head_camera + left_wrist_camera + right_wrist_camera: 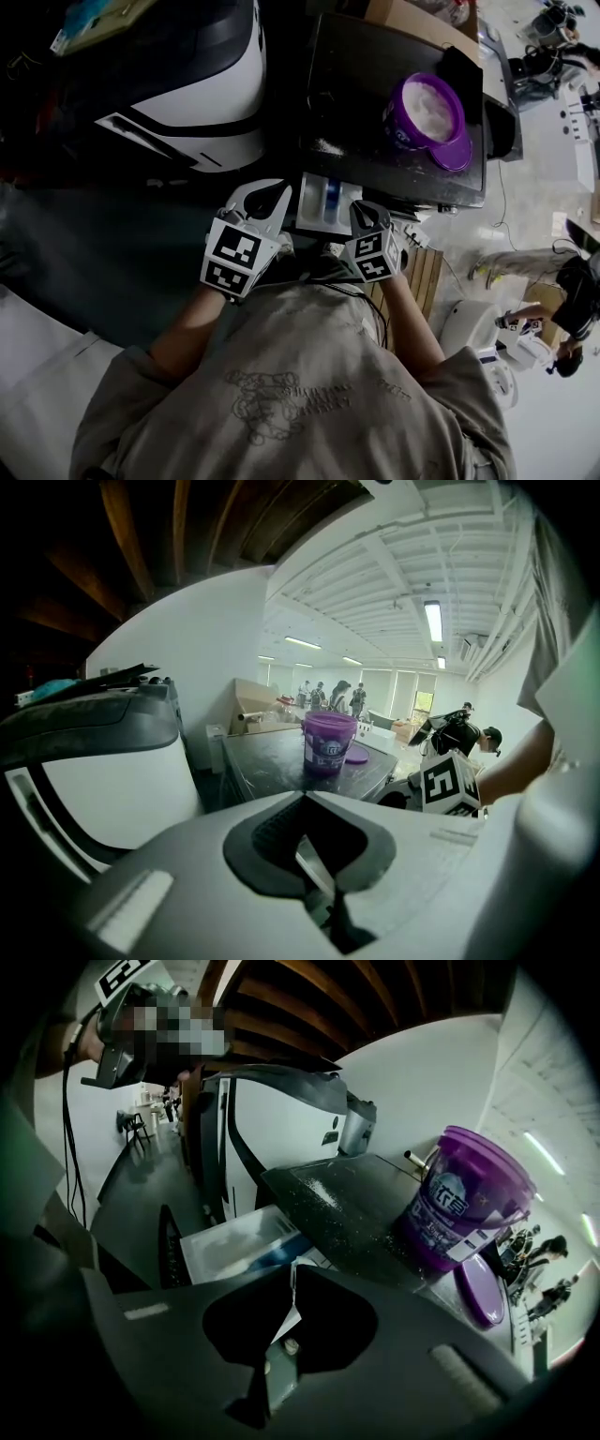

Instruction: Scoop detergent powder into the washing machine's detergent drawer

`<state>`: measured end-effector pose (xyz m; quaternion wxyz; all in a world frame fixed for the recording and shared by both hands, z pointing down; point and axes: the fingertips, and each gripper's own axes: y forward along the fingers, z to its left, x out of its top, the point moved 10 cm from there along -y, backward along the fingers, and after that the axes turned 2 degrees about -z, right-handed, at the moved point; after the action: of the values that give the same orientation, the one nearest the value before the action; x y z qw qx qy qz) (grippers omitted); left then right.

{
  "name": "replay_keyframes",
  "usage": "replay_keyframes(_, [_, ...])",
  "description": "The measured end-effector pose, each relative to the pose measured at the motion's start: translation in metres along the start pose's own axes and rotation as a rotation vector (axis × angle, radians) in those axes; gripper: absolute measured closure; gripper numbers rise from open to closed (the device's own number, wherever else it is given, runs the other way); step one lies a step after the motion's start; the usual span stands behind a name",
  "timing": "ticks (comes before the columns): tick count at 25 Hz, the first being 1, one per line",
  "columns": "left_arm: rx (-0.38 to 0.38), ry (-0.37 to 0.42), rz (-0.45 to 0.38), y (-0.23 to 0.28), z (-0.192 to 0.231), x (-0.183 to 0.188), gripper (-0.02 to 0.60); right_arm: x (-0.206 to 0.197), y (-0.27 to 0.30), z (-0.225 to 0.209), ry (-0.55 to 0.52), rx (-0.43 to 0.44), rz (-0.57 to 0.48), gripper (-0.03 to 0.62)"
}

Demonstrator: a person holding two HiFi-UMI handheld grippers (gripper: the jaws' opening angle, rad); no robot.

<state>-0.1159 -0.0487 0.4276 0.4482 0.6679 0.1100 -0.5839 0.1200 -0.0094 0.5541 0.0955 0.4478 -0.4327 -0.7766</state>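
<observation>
The left gripper (305,797) has its fingers pressed together at the tips with nothing between them. The right gripper (293,1274) is the same, tips meeting and empty. Both are drawn in close to the person's chest, side by side.

Just ahead of the two pairs of fingers, between them, is the detergent drawer (328,202). It is pulled out of the washing machine and open upward, pale inside with a blue insert. I cannot tell whether it holds any powder.

Beyond the drawer, farther out from the right fingers, the purple detergent tub (424,112) stands uncovered on the machine's dark top surface (375,75) and shows white powder. Its purple lid (457,155) lies flat right against the tub's near side. Spilled powder (319,1185) dots the surface between tub and drawer. No scoop can be made out with certainty. Off beyond the left fingers sits a white-and-black appliance (187,103).

Scooping looks not yet begun. The main risk is the carry: a full scoop has to travel from the tub, over the surface edge and down to the drawer, so a tilt would scatter more powder. A loose pinch on a thin handle could let it twist. Tipping over the wrong compartment, or knocking the tub while reaching in, are the other hazards.
</observation>
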Motion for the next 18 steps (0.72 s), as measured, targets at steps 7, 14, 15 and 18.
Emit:
replay_keyframes(7, [-0.024,0.018,-0.002,-0.004,0.000,-0.004,0.581,0.002,-0.005,0.005,0.000,-0.076,0.020,0.557])
replay_keyframes(14, [-0.032,0.027,-0.024,-0.006,-0.003,-0.004,0.581,0.008,-0.012,0.010,-0.029,-0.132,0.016,0.557])
replay_keyframes(15, [-0.033,0.024,-0.027,-0.007,-0.004,-0.004,0.581,0.009,-0.013,0.011,-0.035,-0.138,0.016,0.557])
replay_keyframes(18, [-0.033,0.018,-0.036,-0.010,-0.005,-0.007,0.581,0.013,-0.016,0.014,-0.050,-0.154,0.015,0.557])
